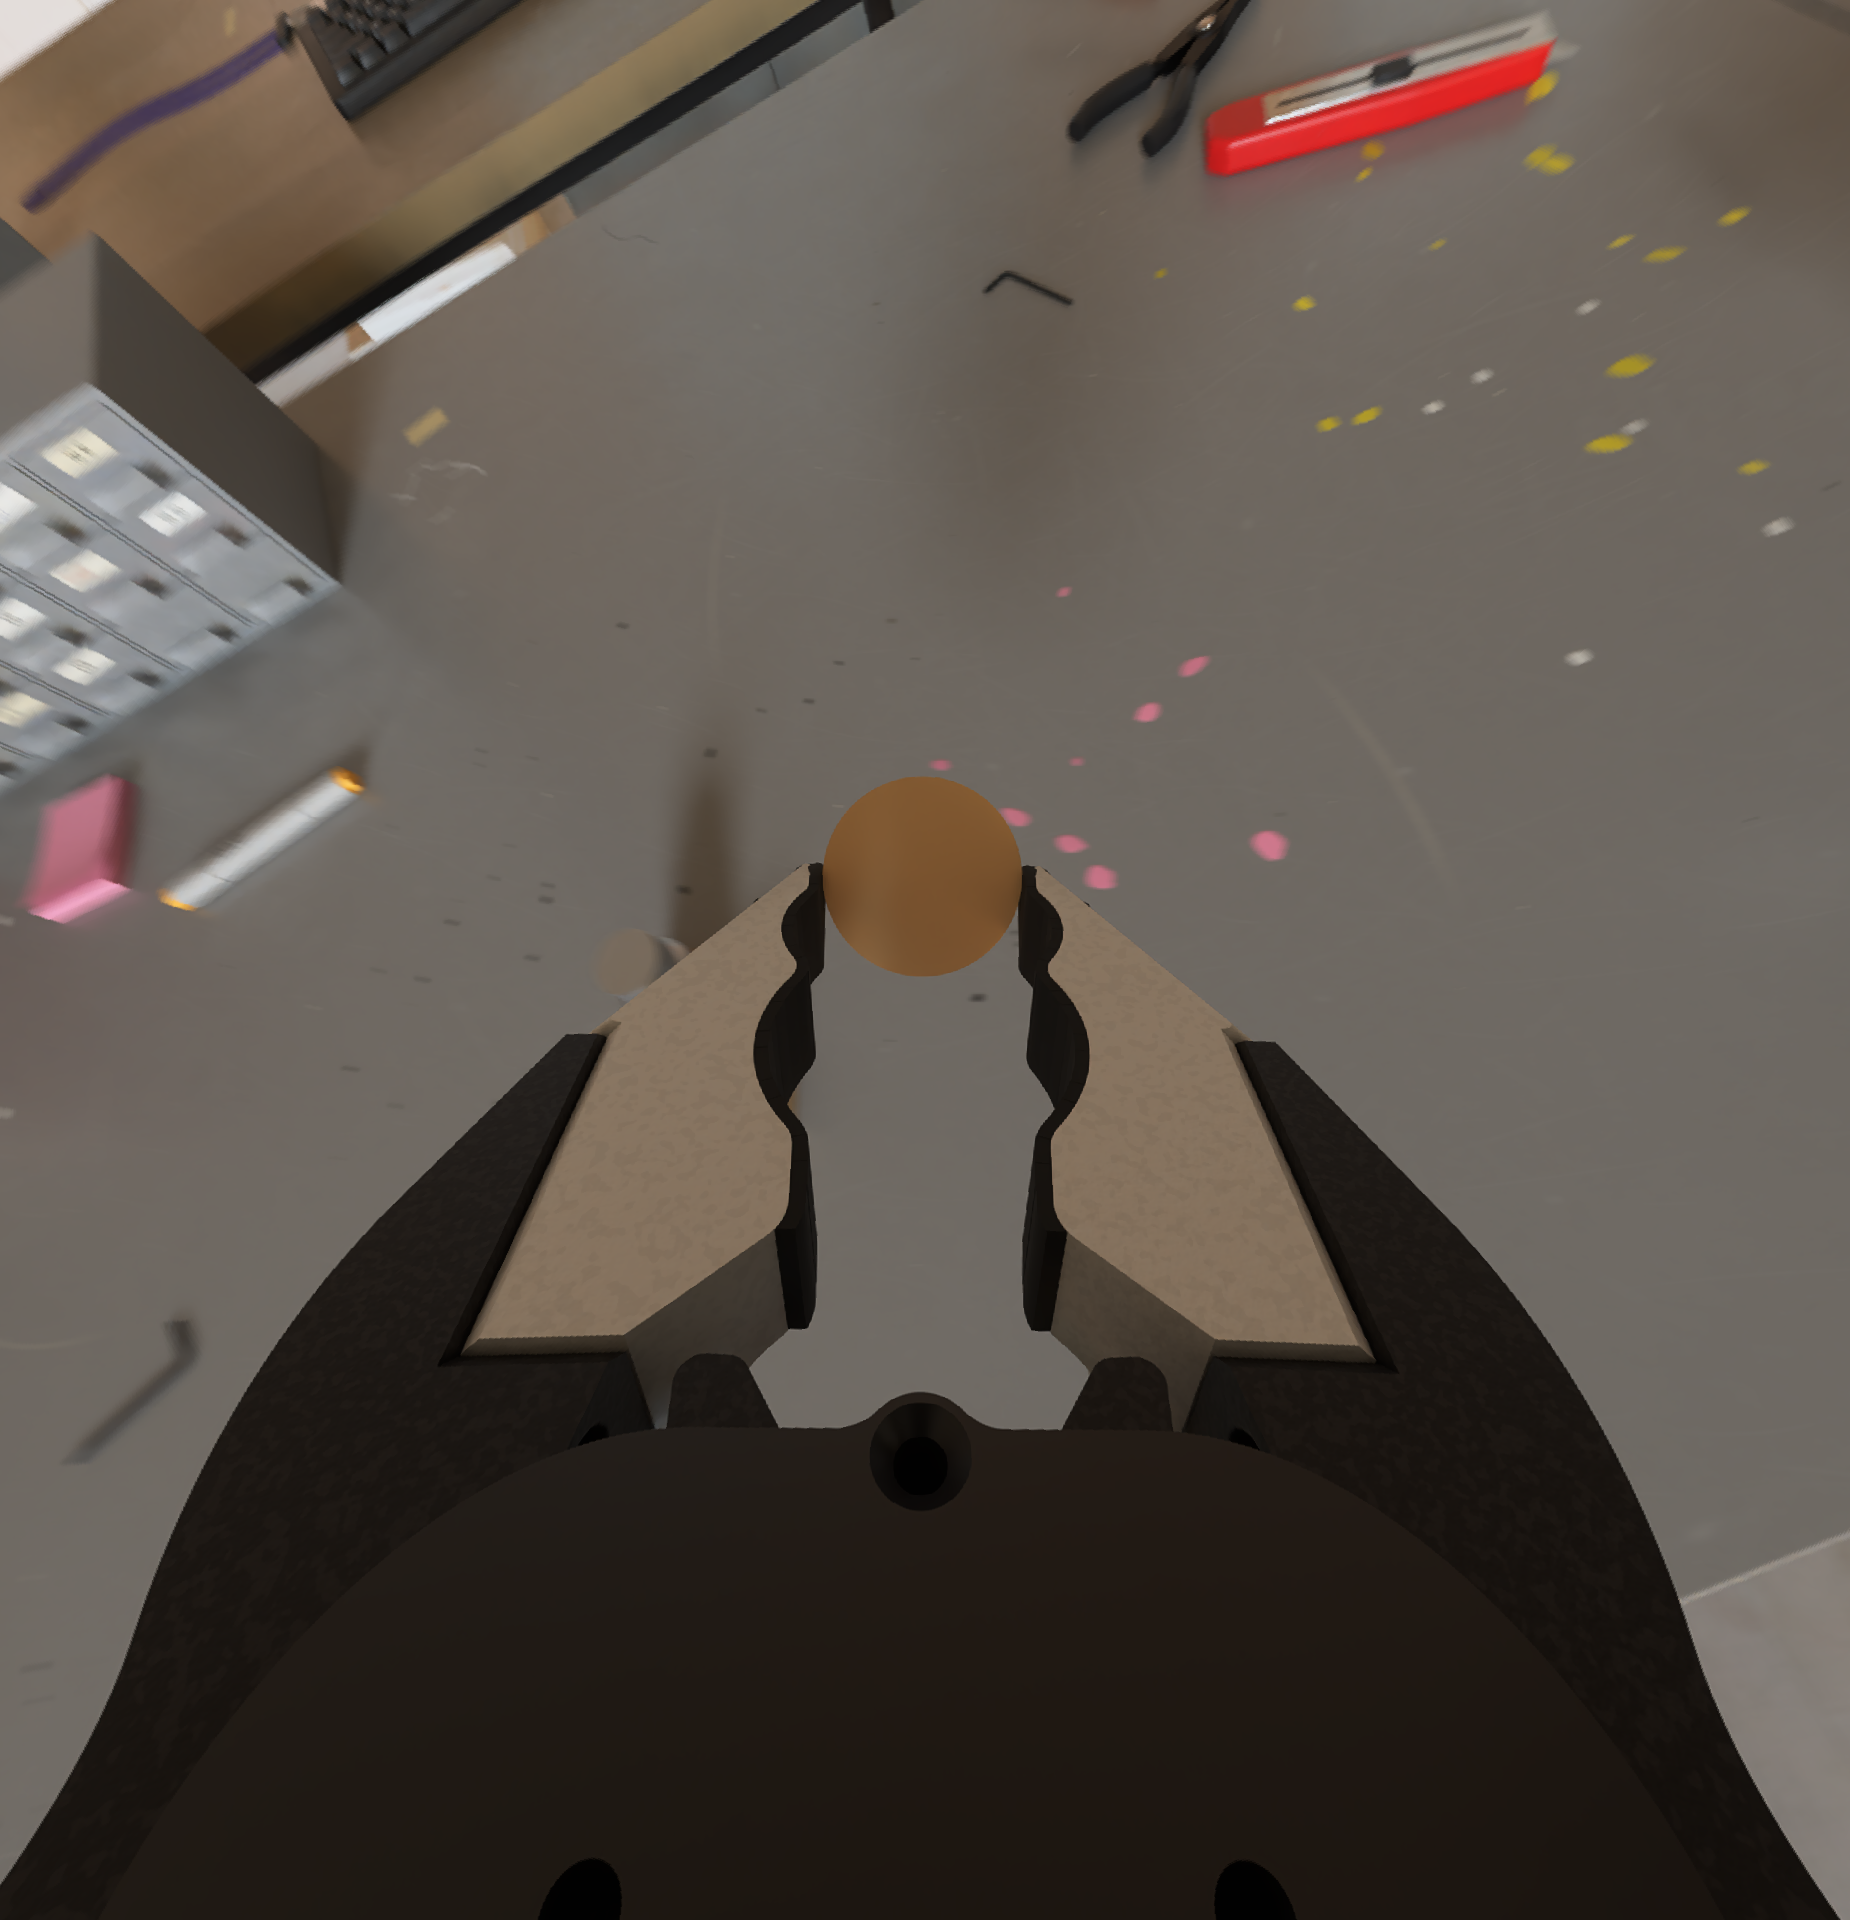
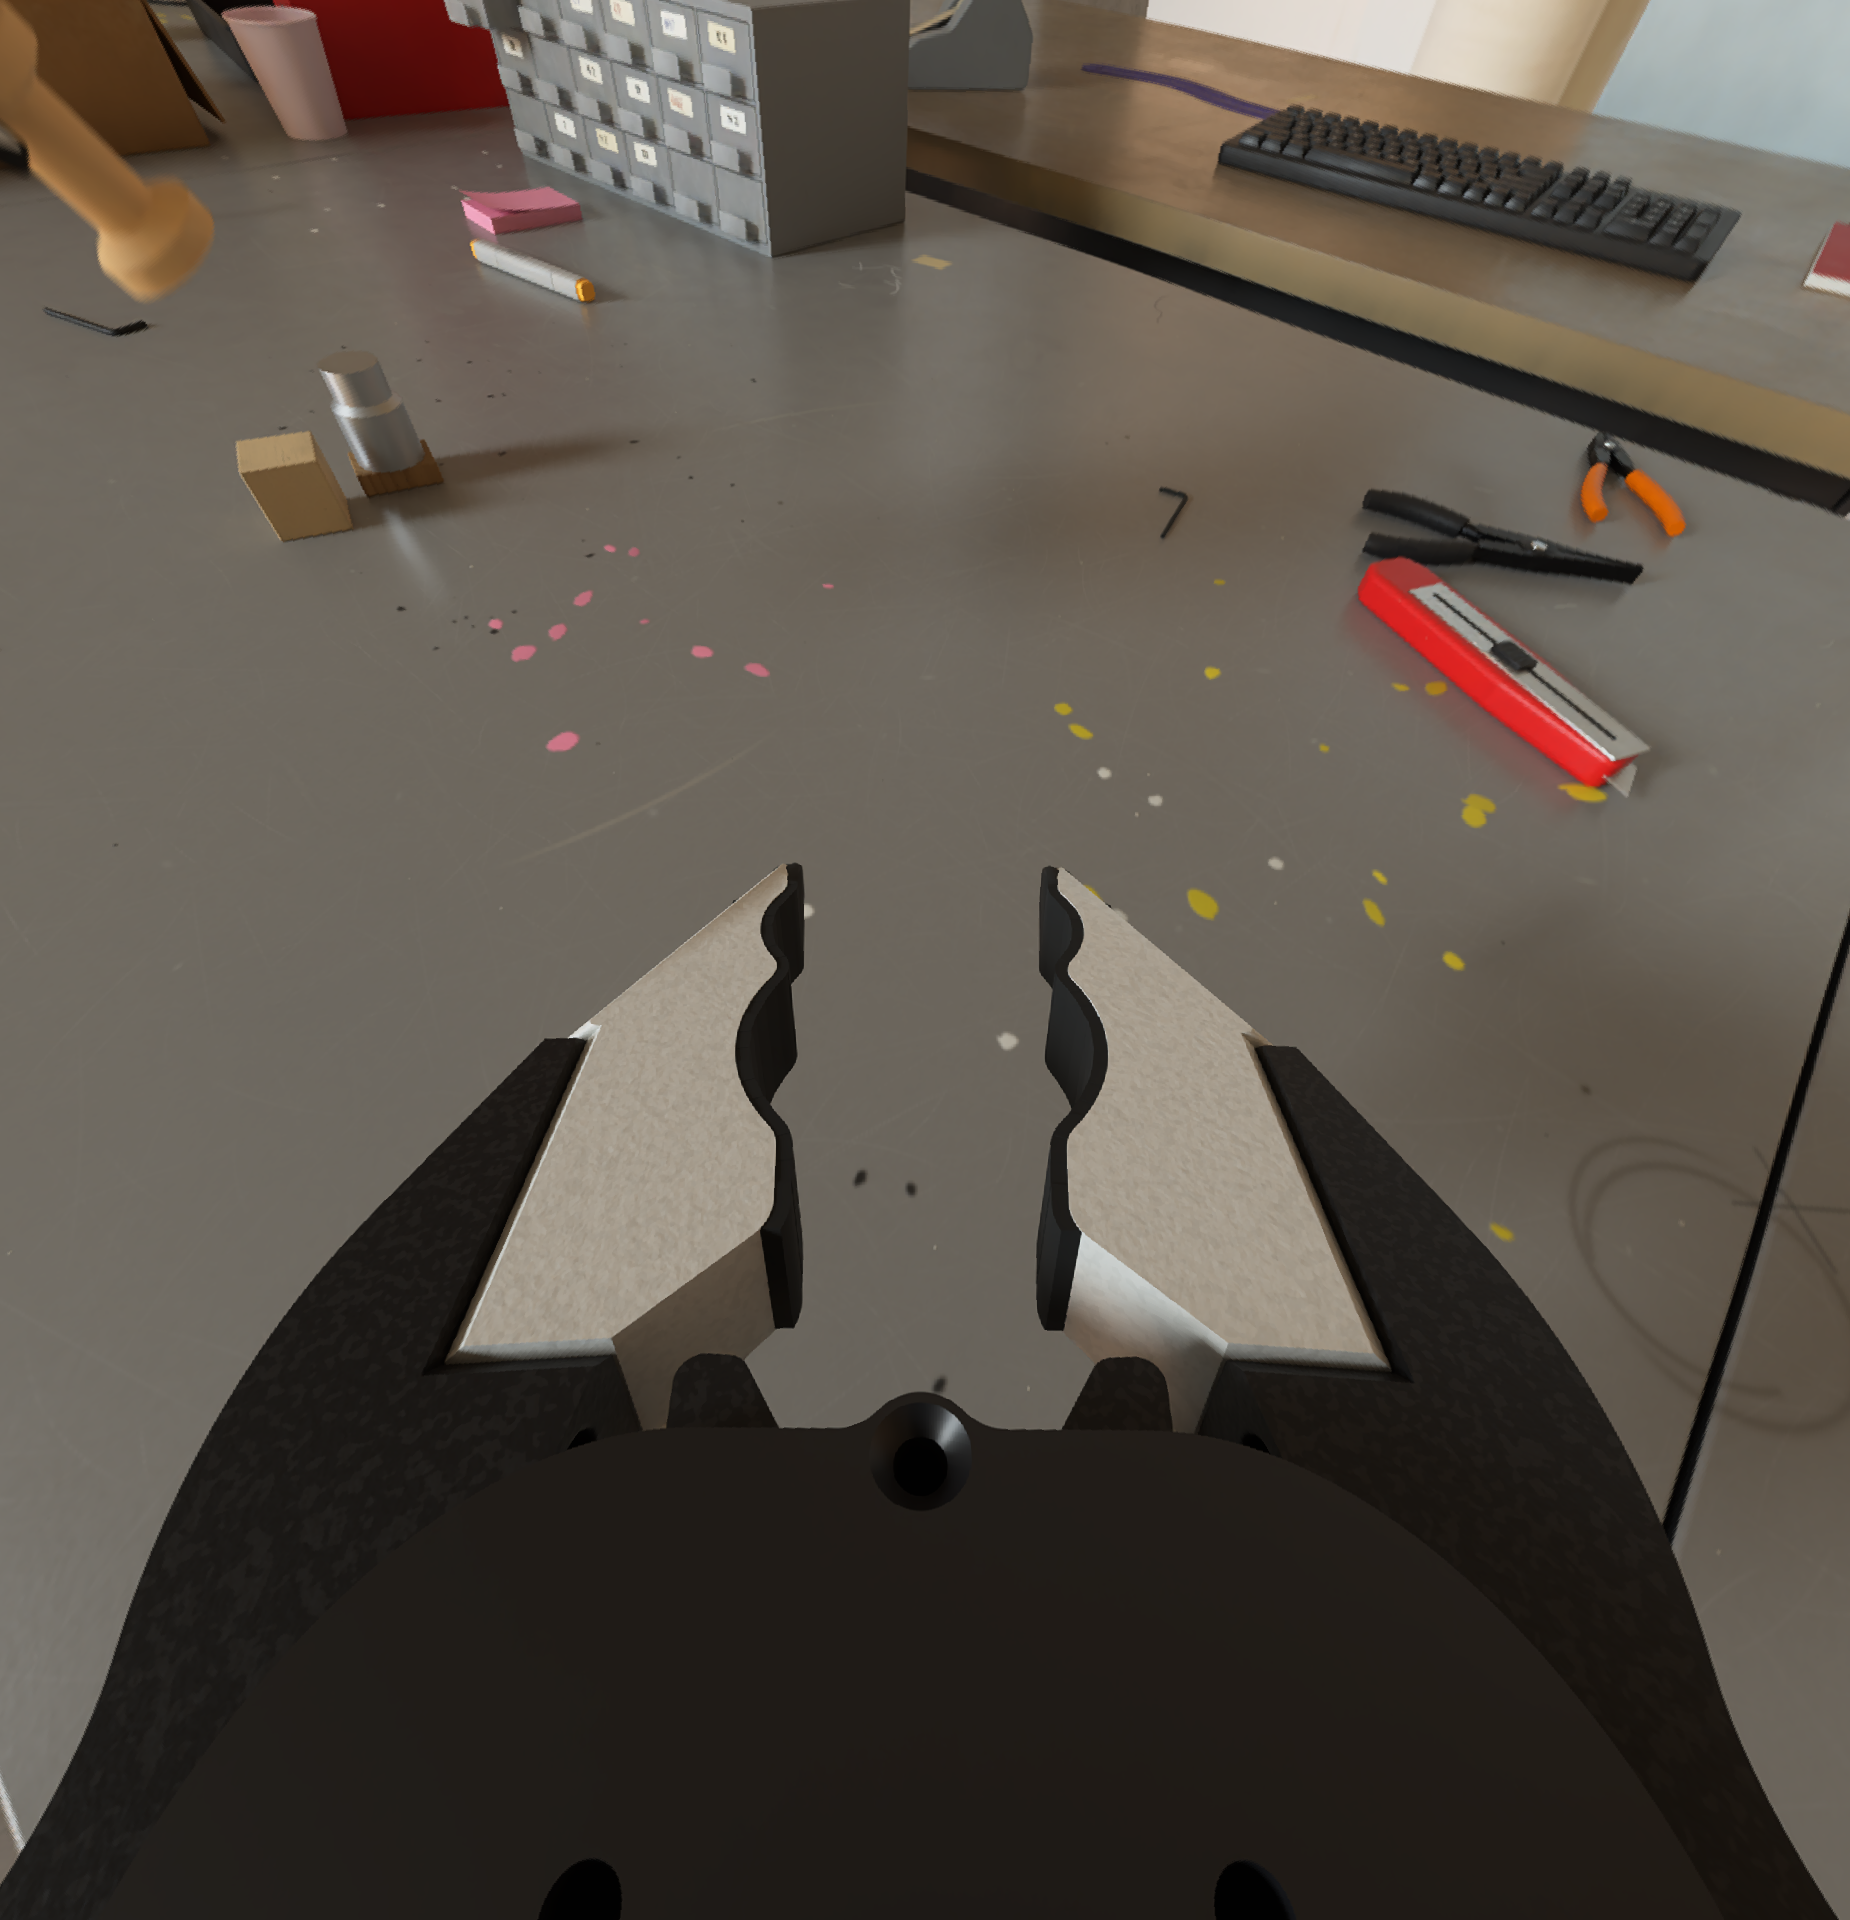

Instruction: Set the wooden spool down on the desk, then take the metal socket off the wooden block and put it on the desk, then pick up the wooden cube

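Pinching tan wooden spool (image 1: 921, 878), round end-on: left gripper (image 1: 921, 883) fingers | right gripper (image 2: 921, 883) fingers spread, empty

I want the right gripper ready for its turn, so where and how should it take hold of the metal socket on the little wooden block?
Probably from above. The metal socket stands upright on the wooden block, stepped, with a narrower top section. Close the right gripper, now open, across that round top, fingers set so neither hits the wooden cube close alongside, then lift straight up.
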### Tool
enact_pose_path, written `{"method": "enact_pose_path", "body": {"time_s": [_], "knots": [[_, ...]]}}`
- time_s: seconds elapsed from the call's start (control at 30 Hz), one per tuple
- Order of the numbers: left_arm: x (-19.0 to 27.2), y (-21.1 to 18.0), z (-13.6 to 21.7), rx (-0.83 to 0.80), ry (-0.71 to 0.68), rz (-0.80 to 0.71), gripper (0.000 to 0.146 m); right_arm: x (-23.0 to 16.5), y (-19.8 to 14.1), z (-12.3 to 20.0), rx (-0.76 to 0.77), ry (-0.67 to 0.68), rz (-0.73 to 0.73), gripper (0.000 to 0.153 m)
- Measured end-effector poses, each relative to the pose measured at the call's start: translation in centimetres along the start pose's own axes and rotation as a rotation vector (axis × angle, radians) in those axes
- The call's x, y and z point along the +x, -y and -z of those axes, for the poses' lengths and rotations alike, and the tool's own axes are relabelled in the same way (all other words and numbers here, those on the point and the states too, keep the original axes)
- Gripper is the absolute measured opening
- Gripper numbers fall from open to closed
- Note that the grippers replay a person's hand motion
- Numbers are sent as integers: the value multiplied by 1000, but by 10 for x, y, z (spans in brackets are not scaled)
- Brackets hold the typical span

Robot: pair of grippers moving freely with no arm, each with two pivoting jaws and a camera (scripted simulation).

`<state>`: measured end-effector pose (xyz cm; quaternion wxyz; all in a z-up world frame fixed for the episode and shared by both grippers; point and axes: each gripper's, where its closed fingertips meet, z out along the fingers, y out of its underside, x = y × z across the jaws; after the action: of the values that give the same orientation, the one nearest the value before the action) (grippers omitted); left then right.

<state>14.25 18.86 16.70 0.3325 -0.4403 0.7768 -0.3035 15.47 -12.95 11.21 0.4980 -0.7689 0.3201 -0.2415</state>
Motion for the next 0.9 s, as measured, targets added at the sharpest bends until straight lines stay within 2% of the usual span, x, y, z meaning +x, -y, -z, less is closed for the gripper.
{"method": "enact_pose_path", "body": {"time_s": [0.17,0.23,0.33,0.47,0.63,0.8,0.9], "knots": [[56,-27,-15,-9,-93,139,37,-4,10,-3,16,-2,14,45],[73,-32,-28,-41,-150,145,37,-4,10,-3,18,-3,13,45],[79,-27,-48,-101,-145,72,37,-4,8,-3,16,-7,11,44],[83,-11,-84,-171,-222,37,37,-3,7,-2,11,-10,13,43],[79,-2,-129,-282,-235,-21,37,3,8,4,12,-34,32,41],[86,0,-155,-355,-306,-17,37,6,7,6,12,-42,34,41],[87,-1,-163,-378,-297,-27,37,7,5,7,8,-40,32,41]]}}
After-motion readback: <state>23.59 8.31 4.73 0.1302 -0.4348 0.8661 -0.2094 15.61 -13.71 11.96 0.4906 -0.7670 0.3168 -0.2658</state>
